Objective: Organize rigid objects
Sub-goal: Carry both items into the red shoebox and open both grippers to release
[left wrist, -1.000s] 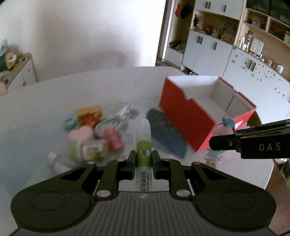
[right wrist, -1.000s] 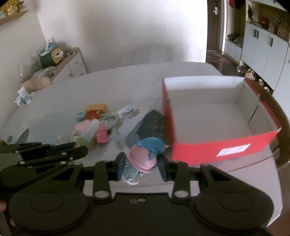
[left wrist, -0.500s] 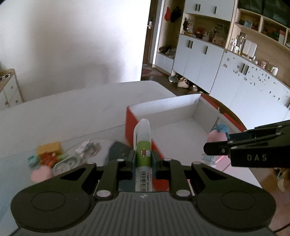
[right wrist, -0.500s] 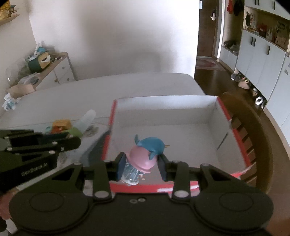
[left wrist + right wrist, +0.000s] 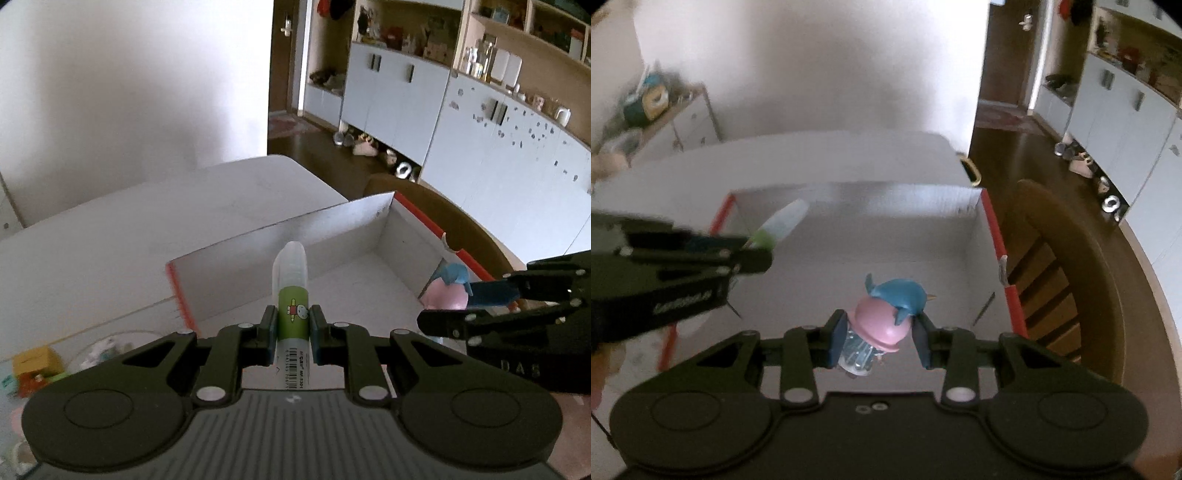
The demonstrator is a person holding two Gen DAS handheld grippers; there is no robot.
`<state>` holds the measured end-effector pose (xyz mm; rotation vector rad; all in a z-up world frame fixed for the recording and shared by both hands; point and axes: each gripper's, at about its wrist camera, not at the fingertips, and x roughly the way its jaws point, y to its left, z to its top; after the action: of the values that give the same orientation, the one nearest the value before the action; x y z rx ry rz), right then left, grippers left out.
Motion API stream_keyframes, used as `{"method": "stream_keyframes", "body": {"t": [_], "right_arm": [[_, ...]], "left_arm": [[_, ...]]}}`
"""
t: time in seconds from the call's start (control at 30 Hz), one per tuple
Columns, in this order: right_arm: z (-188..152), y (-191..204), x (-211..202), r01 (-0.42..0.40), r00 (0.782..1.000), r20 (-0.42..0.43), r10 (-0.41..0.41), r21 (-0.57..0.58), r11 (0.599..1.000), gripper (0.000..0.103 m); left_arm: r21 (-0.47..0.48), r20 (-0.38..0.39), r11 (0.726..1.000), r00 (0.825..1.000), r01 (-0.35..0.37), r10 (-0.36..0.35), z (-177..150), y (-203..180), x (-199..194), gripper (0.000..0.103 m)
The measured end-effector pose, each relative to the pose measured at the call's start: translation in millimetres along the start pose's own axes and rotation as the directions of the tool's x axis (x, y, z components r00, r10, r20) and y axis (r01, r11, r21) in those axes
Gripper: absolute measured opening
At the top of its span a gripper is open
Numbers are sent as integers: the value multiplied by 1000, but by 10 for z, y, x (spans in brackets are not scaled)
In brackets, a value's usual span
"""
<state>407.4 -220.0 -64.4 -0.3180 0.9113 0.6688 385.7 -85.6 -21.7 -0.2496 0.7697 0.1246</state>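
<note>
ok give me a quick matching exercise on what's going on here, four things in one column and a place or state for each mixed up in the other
Things:
1. glue stick
2. figurine
3. red box
4. yellow block

Places or states:
A. open, white inside, nothing lying in it
B. on the table left of the box
C. clamped in the right gripper
D. clamped in the left gripper

Pairs: 1-D, 2-C, 3-A, 4-B

The glue stick's (image 5: 292, 295) lower end is hidden behind the left gripper (image 5: 292, 328); table clutter (image 5: 35, 373) is blurred
</note>
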Motion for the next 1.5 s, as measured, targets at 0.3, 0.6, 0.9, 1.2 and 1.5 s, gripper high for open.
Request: {"method": "stream_keyframes", "body": {"t": [0.3, 0.6, 0.9, 1.2, 1.5], "right_arm": [[-51, -82, 360, -40, 996, -82, 33, -89, 995, 37], [-87, -80, 584, -54, 989, -140, 36, -127, 990, 37], [-61, -151, 738, -60, 981, -193, 38, -110, 992, 37], [-41, -144, 737, -63, 976, -214, 40, -101, 993, 37], [17, -172, 730, -74, 976, -209, 55, -80, 994, 42]], "left_arm": [[60, -81, 998, 997, 21, -16, 187, -309, 678, 17], [95, -149, 995, 989, 25, -11, 255, -444, 1137, 17], [105, -228, 994, 974, 35, -10, 293, -541, 1420, 18], [128, -317, 991, 948, 35, 7, 229, -627, 1617, 18], [134, -328, 991, 945, 27, 18, 238, -560, 1588, 18]]}}
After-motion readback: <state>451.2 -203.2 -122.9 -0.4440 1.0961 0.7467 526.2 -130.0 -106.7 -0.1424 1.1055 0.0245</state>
